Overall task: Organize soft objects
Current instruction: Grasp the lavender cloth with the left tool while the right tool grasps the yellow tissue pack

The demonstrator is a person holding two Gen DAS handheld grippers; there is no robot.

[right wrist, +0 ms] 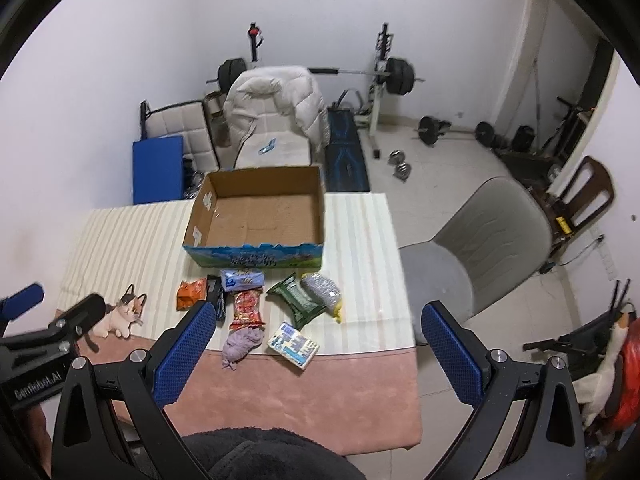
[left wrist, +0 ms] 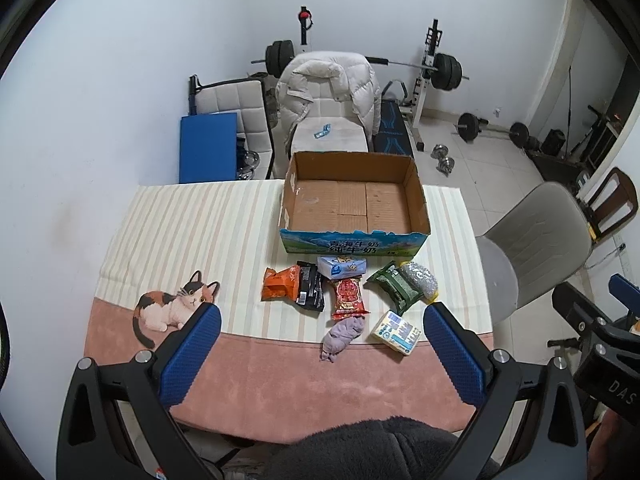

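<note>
An open cardboard box (left wrist: 354, 204) (right wrist: 256, 216) stands empty at the table's far side. In front of it lie soft packets: an orange packet (left wrist: 280, 283), a black packet (left wrist: 311, 286), a blue tissue pack (left wrist: 342, 266), a red packet (left wrist: 349, 294), a green packet (left wrist: 394, 286), a silver scrubber (left wrist: 420, 280), a purple cloth (left wrist: 343, 336) (right wrist: 240, 342) and a white-blue tissue pack (left wrist: 396, 333) (right wrist: 293, 345). My left gripper (left wrist: 320, 354) is open and empty, held above the table's near edge. My right gripper (right wrist: 316, 354) is open and empty, above the table's near right part.
The table (left wrist: 180, 232) has a striped and pink cloth with a cat picture (left wrist: 176, 306). A grey chair (left wrist: 532, 240) stands to the right. A chair with a white jacket (left wrist: 328, 96) is behind the box. Gym weights (left wrist: 444, 72) line the back wall.
</note>
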